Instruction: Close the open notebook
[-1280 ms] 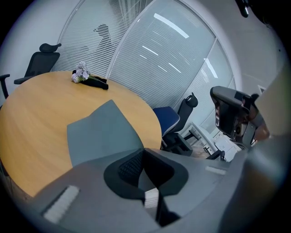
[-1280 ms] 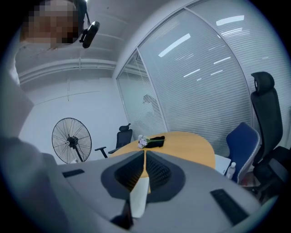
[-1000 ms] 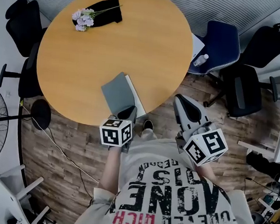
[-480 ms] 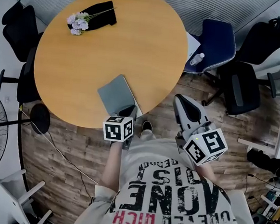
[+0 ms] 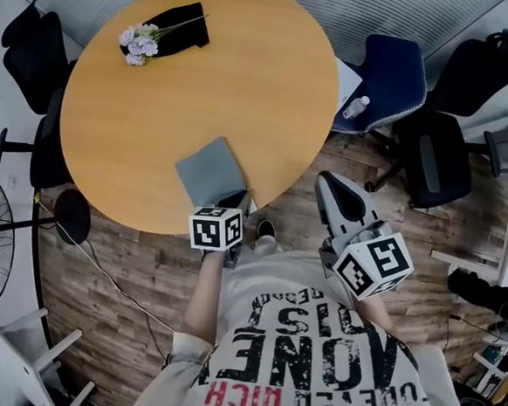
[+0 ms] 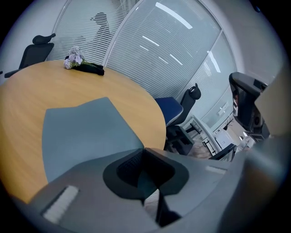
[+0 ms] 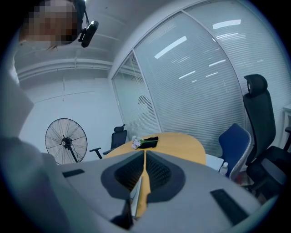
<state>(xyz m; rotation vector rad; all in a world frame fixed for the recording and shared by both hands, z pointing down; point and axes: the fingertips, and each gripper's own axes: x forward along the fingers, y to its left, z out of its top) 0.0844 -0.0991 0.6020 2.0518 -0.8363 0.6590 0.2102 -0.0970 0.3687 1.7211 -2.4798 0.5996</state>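
item inspected: notebook (image 5: 209, 170). it lies flat on the table (image 5: 147, 119), grey cover uppermost, no page spread showing. judged closed, or all but closed. its near corner sits right at the tips of the left gripper (image 5: 235, 201), and the rest of it runs forward, away from those fingers.

left gripper: pointing down at the near edge of the cover. the pads (image 6: 129, 164) stand a narrow slit apart and have just been opening. grey cover shows in the slit between them, but the pads do not appear to press on it. judged a release.

right gripper (image 5: 327, 184): held off the table edge, well to the right of the notebook, touching nothing. its fingers are closed tip to tip with nothing between them.

handling, as a judgement: a light item. the cover looks thin and somewhat flexible, the page block beneath stiffer. the surface is smooth and likely to slide on the polished top if pushed sideways. not fragile, though a corner could crease under a hard pinch. the best hold is the near corner of the cover, closest to the left fingers, taken shallowly. a press from above with closed fingers would serve to flatten it.

risk: drawing the left fingers back low could drag the cover up. lift clear first.
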